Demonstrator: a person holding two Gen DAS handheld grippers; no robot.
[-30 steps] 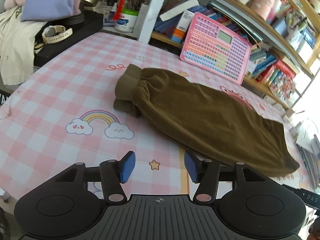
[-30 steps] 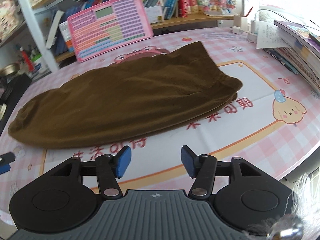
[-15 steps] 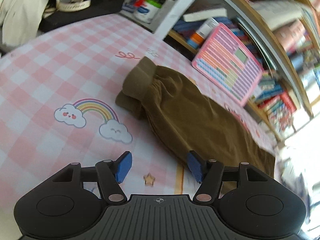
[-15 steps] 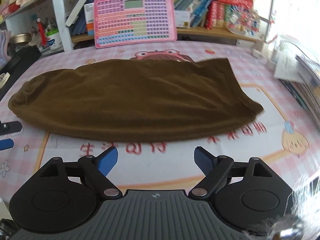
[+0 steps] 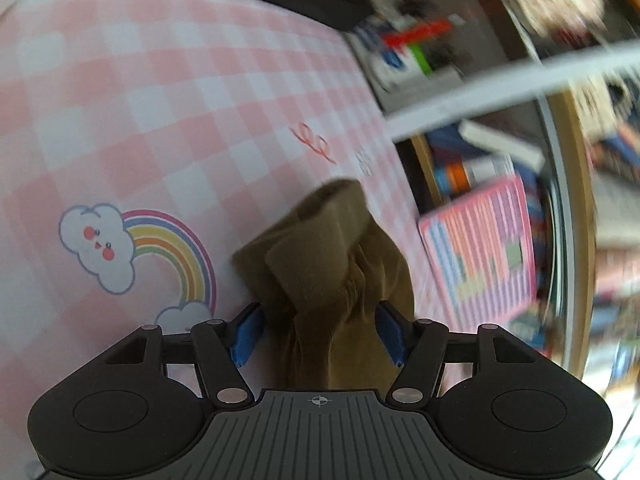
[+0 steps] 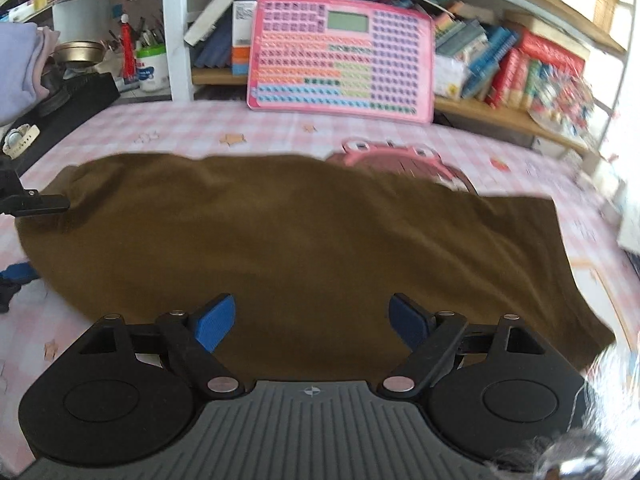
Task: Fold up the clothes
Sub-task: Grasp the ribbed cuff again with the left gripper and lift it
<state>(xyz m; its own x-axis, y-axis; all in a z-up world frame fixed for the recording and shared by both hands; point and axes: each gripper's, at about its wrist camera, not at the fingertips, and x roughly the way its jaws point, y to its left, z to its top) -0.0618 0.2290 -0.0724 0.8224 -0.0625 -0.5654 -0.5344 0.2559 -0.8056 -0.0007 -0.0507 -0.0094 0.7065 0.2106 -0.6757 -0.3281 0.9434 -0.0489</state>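
A brown corduroy garment (image 6: 300, 232) lies spread lengthwise across the pink checked tablecloth (image 5: 160, 100). Its cuffed, gathered end (image 5: 328, 248) reaches in between the blue pads of my left gripper (image 5: 318, 332), which stands open around it; the pads do not press on the cloth. My right gripper (image 6: 312, 322) is open wide just over the garment's near long edge, around its middle, with cloth below and between the jaws. In the right wrist view the left gripper's fingers (image 6: 40, 202) show at the garment's left end.
A pink toy keyboard (image 6: 340, 52) leans against the bookshelf (image 6: 500, 116) behind the table. A black case with a watch (image 6: 20, 138) and stacked clothes (image 6: 16, 68) sit at the far left. Papers and books line the right edge.
My left gripper rolled and sank toward the cuffed end, which now lies between its jaws. The right gripper slid along the garment onto its near edge, and its jaws widened.
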